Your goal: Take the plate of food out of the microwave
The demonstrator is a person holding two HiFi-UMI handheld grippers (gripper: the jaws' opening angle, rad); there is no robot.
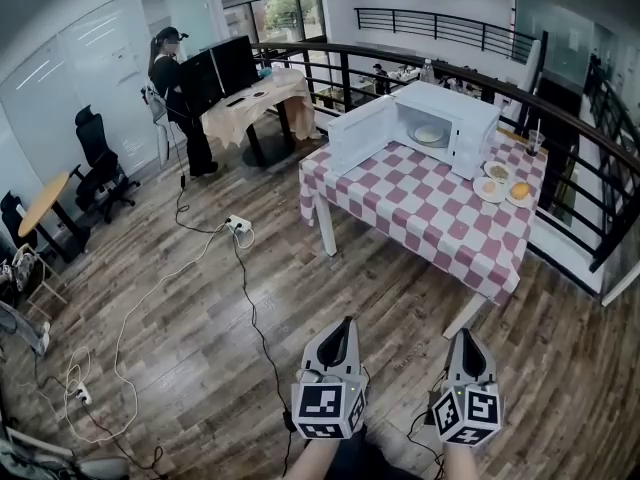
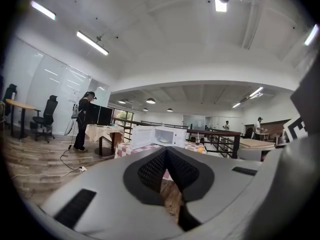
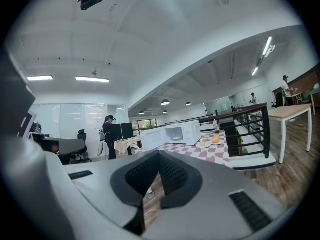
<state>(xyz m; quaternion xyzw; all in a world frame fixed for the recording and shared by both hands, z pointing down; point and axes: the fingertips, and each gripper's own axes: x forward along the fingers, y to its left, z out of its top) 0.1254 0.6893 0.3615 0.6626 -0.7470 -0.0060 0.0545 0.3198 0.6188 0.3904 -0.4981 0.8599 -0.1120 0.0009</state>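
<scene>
A white microwave [image 1: 440, 126] stands on a table with a red-and-white checked cloth [image 1: 430, 213], its door [image 1: 360, 135] swung open to the left. Inside it lies a white plate of food [image 1: 428, 135]. Both grippers are far from the table, low at the front of the head view: my left gripper [image 1: 345, 326] and my right gripper [image 1: 467, 338], each shut with nothing between the jaws. From the left gripper view the open microwave [image 2: 159, 135] is small and distant; the right gripper view shows the microwave [image 3: 176, 133] likewise far off.
Two small plates of food [image 1: 503, 183] and a cup [image 1: 534, 142] sit on the table right of the microwave. A black railing [image 1: 560, 118] runs behind the table. Cables and a power strip [image 1: 238, 226] lie on the wooden floor. A person [image 1: 178, 98] stands at a desk far left.
</scene>
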